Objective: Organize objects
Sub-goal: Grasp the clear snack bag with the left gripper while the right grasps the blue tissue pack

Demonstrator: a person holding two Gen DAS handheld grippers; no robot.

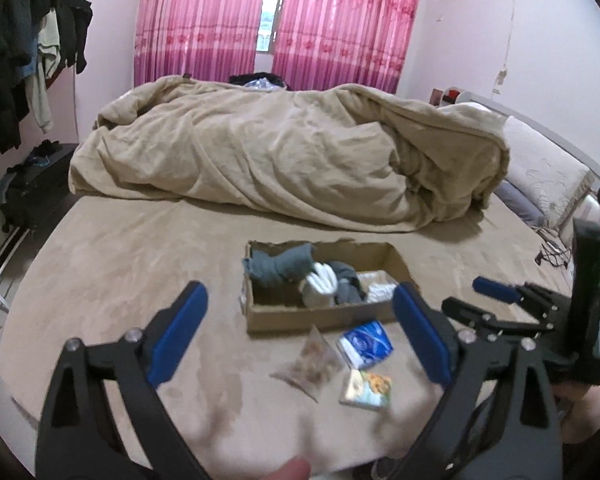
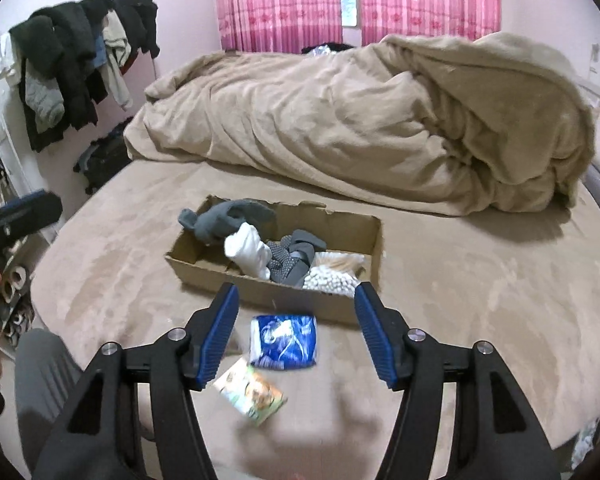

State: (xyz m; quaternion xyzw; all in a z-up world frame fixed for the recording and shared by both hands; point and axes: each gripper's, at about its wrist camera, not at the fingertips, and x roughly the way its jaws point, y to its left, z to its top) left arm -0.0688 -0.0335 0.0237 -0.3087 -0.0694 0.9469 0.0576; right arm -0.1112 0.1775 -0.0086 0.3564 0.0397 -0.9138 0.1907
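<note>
Both the left gripper (image 1: 300, 332) and right gripper (image 2: 296, 334) hover with jaws spread above 3 loose packets beside the cardboard box (image 2: 260, 288), likely awaiting packing.

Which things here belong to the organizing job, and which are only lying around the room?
Job:
cardboard box with socks
blue packet
green packet
clear bag
left hand-held gripper, open
right hand-held gripper, open

Lying about:
beige duvet
hanging clothes
pink curtains
</note>
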